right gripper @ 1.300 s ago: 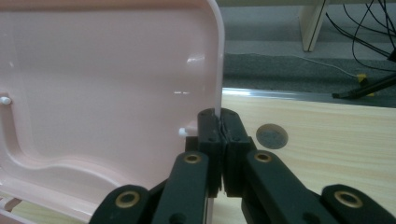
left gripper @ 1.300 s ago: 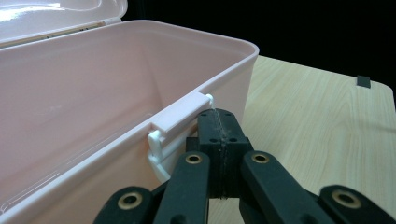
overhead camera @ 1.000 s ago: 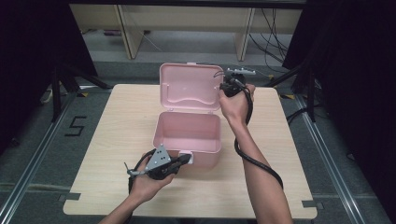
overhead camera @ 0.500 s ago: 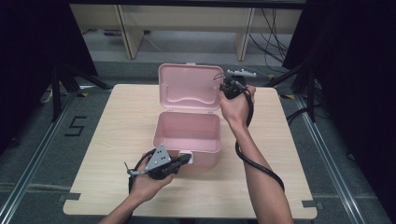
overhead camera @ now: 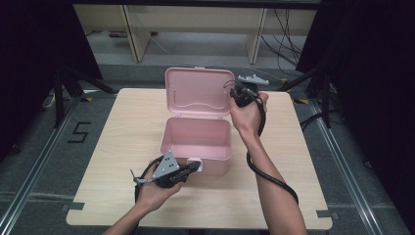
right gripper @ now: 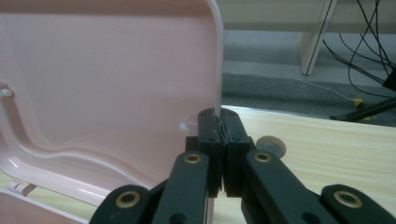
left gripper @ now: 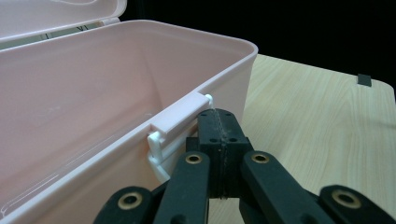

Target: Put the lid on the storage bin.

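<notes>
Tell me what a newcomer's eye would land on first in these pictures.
A pink box stands open in the middle of the wooden table, its lid raised upright at the far side. The right gripper is clamped on the lid's right edge. The left gripper, jaws shut, sits by the white latch on the box's near wall.

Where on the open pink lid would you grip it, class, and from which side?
Grip the pink lid by its thin right side rim, coming in from the right. The lid stands upright, so that edge is exposed and slim enough for jaws; the right gripper is shut on it there.
</notes>
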Motion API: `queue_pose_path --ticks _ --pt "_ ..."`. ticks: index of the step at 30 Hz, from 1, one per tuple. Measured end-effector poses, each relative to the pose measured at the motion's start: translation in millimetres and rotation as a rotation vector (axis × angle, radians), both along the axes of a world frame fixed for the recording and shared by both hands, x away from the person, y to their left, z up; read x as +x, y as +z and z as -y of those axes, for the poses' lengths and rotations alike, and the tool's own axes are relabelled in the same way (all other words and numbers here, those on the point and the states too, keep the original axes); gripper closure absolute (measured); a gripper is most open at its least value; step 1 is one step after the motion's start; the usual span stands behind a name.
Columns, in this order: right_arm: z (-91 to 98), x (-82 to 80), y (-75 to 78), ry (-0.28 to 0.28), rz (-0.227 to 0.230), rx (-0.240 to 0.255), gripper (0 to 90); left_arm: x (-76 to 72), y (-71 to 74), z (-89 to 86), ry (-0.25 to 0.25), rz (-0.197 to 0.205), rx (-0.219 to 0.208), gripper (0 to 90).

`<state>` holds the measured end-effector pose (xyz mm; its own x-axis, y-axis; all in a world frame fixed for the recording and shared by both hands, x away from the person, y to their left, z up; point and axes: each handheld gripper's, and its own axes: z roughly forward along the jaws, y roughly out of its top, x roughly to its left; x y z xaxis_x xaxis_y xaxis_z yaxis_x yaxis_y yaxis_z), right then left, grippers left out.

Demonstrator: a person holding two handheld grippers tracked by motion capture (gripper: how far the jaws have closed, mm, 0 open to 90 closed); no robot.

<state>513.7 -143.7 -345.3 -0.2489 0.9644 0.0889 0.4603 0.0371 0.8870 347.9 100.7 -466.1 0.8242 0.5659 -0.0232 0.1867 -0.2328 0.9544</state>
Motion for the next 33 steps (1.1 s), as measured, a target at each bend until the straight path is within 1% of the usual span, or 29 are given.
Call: queue_pose_path --ticks 3,4,7,12,13,14,16,18,19,20,23,24,26,27,29,31,33 --pt "-0.9 -2.7 -0.2 -0.005 0.003 0.010 89.9 0.0 -0.1 0.0 0.000 0.001 -0.001 90.0" --pt "-0.1 -2.6 -0.6 0.003 0.012 -0.004 89.9 0.0 0.0 0.0 0.000 0.000 -0.001 90.0" --pt "-0.9 -4.8 -0.9 -0.002 0.014 0.009 89.9 0.1 -0.1 0.0 -0.001 0.000 -0.002 90.0" --pt "-1.3 -6.7 -1.3 -0.001 0.027 -0.003 89.9 0.0 0.0 -0.1 -0.001 -0.001 0.001 90.0" --pt "-1.4 -7.2 -1.8 -0.002 0.030 0.004 89.9 0.0 0.1 -0.2 -0.001 -0.001 0.001 90.0" --pt "-1.0 -7.5 -1.8 0.002 0.035 -0.011 89.9 0.0 0.1 -0.2 -0.001 -0.001 0.002 90.0" --pt "-1.8 -9.5 -1.8 -0.004 0.031 0.001 89.9 0.0 0.2 -0.2 0.000 -0.002 0.002 90.0" --pt "-1.3 -9.4 -3.0 0.004 0.051 -0.016 89.9 0.1 -0.1 0.0 0.000 0.000 -0.002 90.0" --pt "-1.4 -10.2 -3.2 0.003 0.057 -0.016 89.9 0.0 0.0 0.0 0.001 -0.001 -0.001 90.0" --pt "-2.8 -11.6 -3.2 -0.009 0.050 -0.004 89.9 0.0 0.0 0.0 0.000 0.000 0.000 90.0" --pt "-1.7 -12.4 -4.0 0.002 0.067 -0.020 89.9 0.0 -0.2 0.2 0.001 0.000 -0.002 90.0" --pt "-2.6 -13.9 -4.0 -0.006 0.064 -0.007 89.9 0.0 -0.1 0.1 0.001 0.000 -0.001 90.0" --pt "-1.8 -14.6 -4.9 0.003 0.076 -0.017 89.9 0.1 -0.1 0.2 0.001 0.000 -0.002 90.0" --pt "-2.7 -16.2 -5.0 -0.005 0.073 -0.007 89.9 0.1 -0.1 0.2 0.001 0.000 -0.002 90.0" --pt "-2.1 -16.6 -6.2 0.000 0.094 -0.025 89.8 0.0 -0.1 0.2 0.001 0.000 -0.003 90.0" --pt "-3.0 -18.3 -6.4 -0.004 0.091 -0.014 89.9 -0.1 -0.2 0.2 0.001 0.000 -0.002 90.0" --pt "-3.0 -19.3 -7.5 -0.004 0.109 -0.022 89.8 -0.1 -0.2 0.3 0.002 0.000 -0.002 90.0"
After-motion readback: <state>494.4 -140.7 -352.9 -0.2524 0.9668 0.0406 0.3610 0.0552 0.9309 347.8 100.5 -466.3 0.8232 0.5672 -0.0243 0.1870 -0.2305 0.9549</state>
